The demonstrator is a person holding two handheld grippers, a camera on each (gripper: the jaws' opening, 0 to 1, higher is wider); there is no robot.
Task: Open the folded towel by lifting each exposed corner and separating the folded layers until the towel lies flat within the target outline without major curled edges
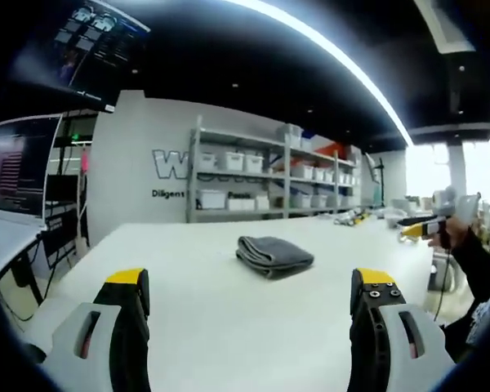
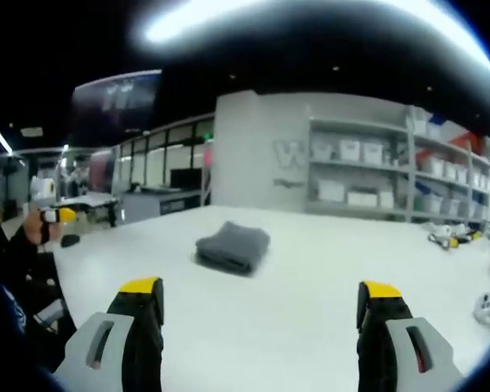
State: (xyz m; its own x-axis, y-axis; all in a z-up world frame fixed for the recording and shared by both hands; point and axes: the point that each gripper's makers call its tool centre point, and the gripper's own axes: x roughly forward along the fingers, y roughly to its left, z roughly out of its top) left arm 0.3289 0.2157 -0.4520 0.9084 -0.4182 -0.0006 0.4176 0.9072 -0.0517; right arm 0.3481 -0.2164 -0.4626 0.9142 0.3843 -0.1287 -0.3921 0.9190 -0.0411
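The dark grey folded terry towel (image 1: 273, 255) lies on the broad white tabletop (image 1: 229, 327), still a compact stacked bundle with its layers closed on one another. In the left gripper view its long axis runs from upper left to lower right, with the rounded fold edges facing the camera and toward the lower right; in the right gripper view (image 2: 233, 247) it sits left of centre, its thicker layered edge turned toward the camera and its long axis running slightly up to the right. It lies well ahead of both tools, touched by neither. The left gripper (image 1: 257, 290), with grey jaws tipped in yellow and black, stands wide open over bare tabletop and grips nothing. The right gripper (image 2: 261, 298), of the same make, is likewise spread wide and empty, its tips apart over the table. At the right edge of the left gripper view a person's hand (image 1: 457, 237) holds a yellow-tipped tool. Beyond the table stand grey metal shelves with white storage bins (image 1: 253, 175) against a pale wall with lettering.
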